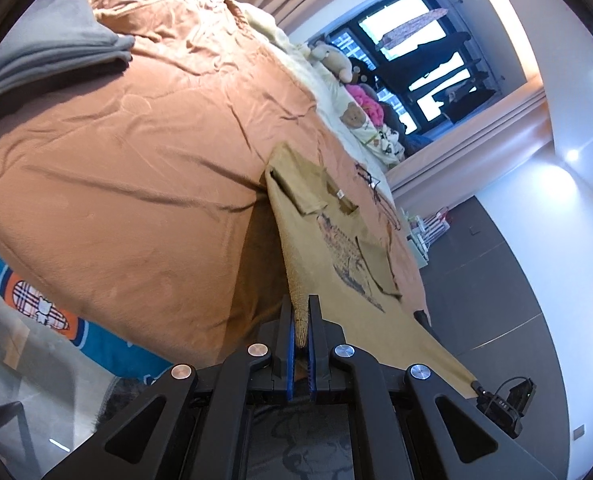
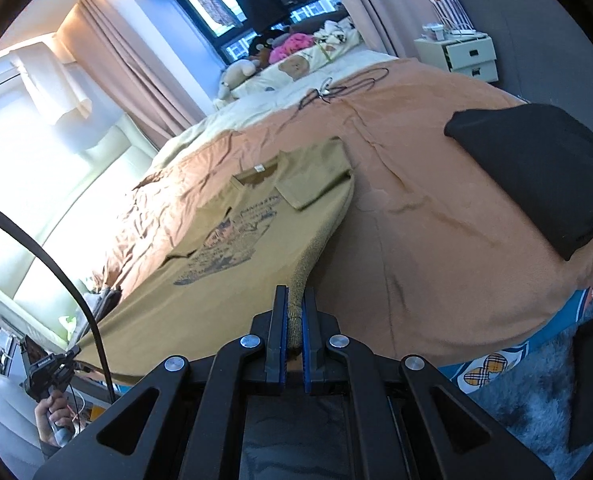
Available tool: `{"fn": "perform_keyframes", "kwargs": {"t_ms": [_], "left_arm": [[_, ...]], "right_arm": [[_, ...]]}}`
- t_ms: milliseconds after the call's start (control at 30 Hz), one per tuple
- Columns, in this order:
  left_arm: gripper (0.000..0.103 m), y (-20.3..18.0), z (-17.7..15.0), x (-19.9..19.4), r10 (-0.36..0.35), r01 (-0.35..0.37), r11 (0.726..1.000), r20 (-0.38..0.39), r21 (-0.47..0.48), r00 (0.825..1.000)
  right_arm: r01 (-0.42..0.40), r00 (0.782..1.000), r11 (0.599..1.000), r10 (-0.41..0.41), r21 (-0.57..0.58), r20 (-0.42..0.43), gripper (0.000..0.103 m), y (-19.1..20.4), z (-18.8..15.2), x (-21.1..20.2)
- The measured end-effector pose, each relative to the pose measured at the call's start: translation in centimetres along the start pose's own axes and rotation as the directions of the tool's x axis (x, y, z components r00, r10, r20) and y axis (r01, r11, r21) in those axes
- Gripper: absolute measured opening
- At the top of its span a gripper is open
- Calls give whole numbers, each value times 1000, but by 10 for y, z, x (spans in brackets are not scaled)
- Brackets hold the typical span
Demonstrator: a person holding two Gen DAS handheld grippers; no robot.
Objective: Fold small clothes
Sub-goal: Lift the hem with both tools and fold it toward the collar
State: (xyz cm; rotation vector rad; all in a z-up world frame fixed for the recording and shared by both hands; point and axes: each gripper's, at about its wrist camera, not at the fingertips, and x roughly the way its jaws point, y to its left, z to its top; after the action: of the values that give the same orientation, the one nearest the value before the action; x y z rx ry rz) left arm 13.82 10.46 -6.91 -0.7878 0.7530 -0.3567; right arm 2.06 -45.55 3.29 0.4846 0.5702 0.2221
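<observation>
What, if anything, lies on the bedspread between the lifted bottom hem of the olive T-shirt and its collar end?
Nothing visible does. Both the left gripper and right gripper are shut on the T-shirt hem; only its folded-in sleeves lie ahead. The black cable lies beyond the collar.

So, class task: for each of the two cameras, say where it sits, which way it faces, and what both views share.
Left wrist: on the left gripper, looking along its jaws over the bed; jaws shut on the shirt hem.
Right wrist: on the right gripper, facing the bed's pillows; a hand shows lower left.
Shared: shirt, bed, window.
</observation>
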Motion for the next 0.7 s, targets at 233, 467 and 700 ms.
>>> {"fn": "perform_keyframes", "kwargs": {"t_ms": [233,467,700], "left_arm": [[4,-1,-14,-31,-17,17,1000,20,4,1000],[4,-8,-26,-62,-22,20,999,48,27,999],[4,-20,-37,-87,-46,42,998,70,54,996]], "right_arm": [[-10,1000,1000,10,-23,22,2,3,-17,-21],[-20,999,999,22,-34,44,2,6,-27,-40],[-36,997,999,39,-38,64,2,2,-39,-56]]}}
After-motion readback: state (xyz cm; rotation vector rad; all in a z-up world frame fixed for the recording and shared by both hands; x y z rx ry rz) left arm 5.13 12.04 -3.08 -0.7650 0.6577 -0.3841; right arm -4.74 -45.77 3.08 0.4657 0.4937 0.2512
